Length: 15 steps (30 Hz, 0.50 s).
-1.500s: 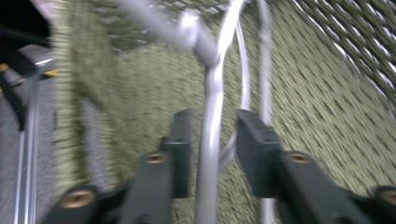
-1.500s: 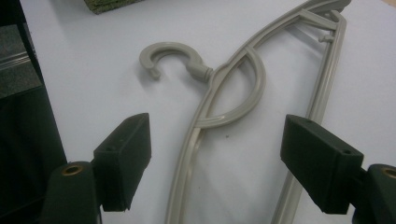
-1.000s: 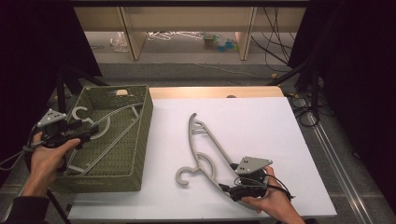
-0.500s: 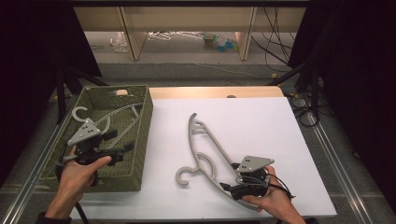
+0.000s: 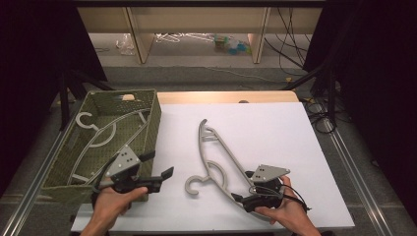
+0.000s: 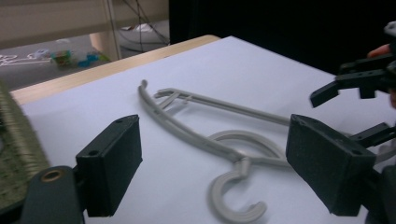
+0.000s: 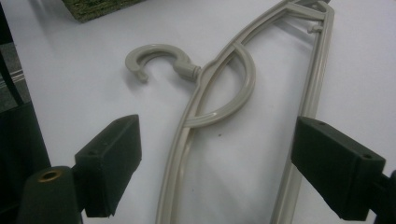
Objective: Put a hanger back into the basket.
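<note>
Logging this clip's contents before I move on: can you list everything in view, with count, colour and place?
Hanger on the sheet: one, grey plastic, lying flat on the white sheet, hook toward the person.
Hanger in the basket: one, grey, lying inside the basket.
Basket: one, olive-green woven, at the table's left.
White sheet: one, covering the tabletop.
Table: one, wooden edge showing at the far side.
Clutter on the floor: small items, some turquoise, beyond the table; too small to count.
Left gripper: one, black, jaws open and empty, at the basket's near right corner.
Right gripper: one, black, jaws open, astride the near end of the hanger on the sheet.
</note>
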### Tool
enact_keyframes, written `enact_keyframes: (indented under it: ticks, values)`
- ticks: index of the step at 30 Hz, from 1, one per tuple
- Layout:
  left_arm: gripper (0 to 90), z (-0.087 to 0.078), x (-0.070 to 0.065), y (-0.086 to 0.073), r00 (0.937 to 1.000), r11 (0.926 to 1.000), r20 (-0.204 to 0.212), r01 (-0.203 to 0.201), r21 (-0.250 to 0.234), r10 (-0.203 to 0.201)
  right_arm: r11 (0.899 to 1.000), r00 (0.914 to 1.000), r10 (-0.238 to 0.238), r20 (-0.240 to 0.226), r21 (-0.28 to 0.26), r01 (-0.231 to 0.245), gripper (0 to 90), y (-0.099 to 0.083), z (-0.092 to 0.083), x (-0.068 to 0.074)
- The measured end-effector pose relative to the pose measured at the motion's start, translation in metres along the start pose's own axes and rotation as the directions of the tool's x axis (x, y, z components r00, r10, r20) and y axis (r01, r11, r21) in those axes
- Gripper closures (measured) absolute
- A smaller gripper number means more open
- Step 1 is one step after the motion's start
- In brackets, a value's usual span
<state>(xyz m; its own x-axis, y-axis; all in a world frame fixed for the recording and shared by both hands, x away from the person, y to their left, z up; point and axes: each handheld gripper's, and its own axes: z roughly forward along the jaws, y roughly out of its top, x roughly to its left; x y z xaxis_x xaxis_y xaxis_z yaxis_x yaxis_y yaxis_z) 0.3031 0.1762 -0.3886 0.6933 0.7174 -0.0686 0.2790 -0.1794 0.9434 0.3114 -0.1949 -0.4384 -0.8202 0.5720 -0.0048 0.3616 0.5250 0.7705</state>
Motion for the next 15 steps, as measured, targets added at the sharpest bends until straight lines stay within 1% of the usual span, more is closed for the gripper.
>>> enact_keyframes:
  ticks: [1, 2, 3, 4, 5, 6, 7, 8, 10, 11, 12, 13, 15]
  values:
    - [17.9, 0.003, -0.007, -0.007, 0.9994, 0.9996, 0.023, 0.027, -0.012, -0.027, 1.0, 1.0, -0.001, 0.001, -0.002, 0.001, 17.1, 0.0, 0.0, 0.0]
    - [17.9, 0.006, -0.012, -0.013, 0.9985, 0.9992, 0.041, 0.038, -0.014, -0.037, 1.0, 1.0, -0.002, 0.0, -0.002, 0.002, 17.0, 0.0, 0.001, 0.0]
    - [17.9, 0.008, -0.015, -0.018, 0.9982, 0.9995, 0.053, 0.03, -0.01, -0.03, 1.0, 1.0, -0.006, -0.002, -0.004, 0.006, 16.9, 0.0, 0.001, 0.0]
    - [17.7, 0.012, -0.021, -0.027, 0.9964, 0.9982, 0.06, 0.059, 0.007, -0.059, 1.0, 1.0, -0.003, -0.001, -0.001, 0.003, 16.8, 0.0, 0.001, 0.001]
    - [17.7, 0.015, -0.023, -0.034, 0.996, 0.9987, 0.074, 0.048, 0.019, -0.049, 1.0, 1.0, -0.003, 0.004, 0.0, 0.003, 16.7, -0.001, 0.001, 0.001]
    - [17.7, 0.017, -0.025, -0.038, 0.9956, 0.9986, 0.081, 0.046, 0.026, -0.048, 1.0, 0.9999, -0.013, 0.001, -0.001, 0.013, 16.8, -0.001, 0.002, 0.0]
    - [17.6, 0.019, -0.027, -0.042, 0.9956, 0.9986, 0.085, 0.037, 0.037, -0.04, 1.0, 0.9999, -0.012, -0.004, 0.002, 0.012, 16.8, -0.001, 0.003, 0.001]
    - [17.4, 0.02, -0.028, -0.044, 0.9954, 0.9984, 0.086, 0.037, 0.044, -0.04, 1.0, 0.9999, -0.016, 0.003, 0.001, 0.016, 16.8, -0.002, 0.003, 0.001]
    - [17.0, 0.022, -0.028, -0.047, 0.9952, 0.9983, 0.086, 0.043, 0.038, -0.046, 1.0, 0.9999, -0.012, -0.003, 0.008, 0.012, 16.8, -0.002, 0.004, 0.001]
    - [16.7, 0.022, -0.028, -0.047, 0.9952, 0.9986, 0.088, 0.04, 0.033, -0.043, 1.0, 0.9998, -0.018, -0.005, 0.009, 0.018, 16.8, -0.002, 0.005, 0.002]
    - [16.7, 0.022, -0.028, -0.048, 0.9941, 0.9987, 0.097, 0.047, 0.018, -0.049, 1.0, 0.9998, -0.018, -0.003, 0.01, 0.018, 16.8, -0.002, 0.006, 0.002]
    - [16.6, 0.021, -0.029, -0.047, 0.9947, 0.9987, 0.092, 0.045, 0.024, -0.047, 1.0, 0.9998, -0.021, -0.004, 0.011, 0.021, 16.8, -0.002, 0.006, 0.003]
    - [16.3, 0.02, -0.029, -0.048, 0.9947, 0.9995, 0.098, 0.031, 0.01, -0.032, 1.0, 0.9997, -0.023, -0.005, 0.02, 0.023, 16.8, -0.002, 0.009, 0.003]
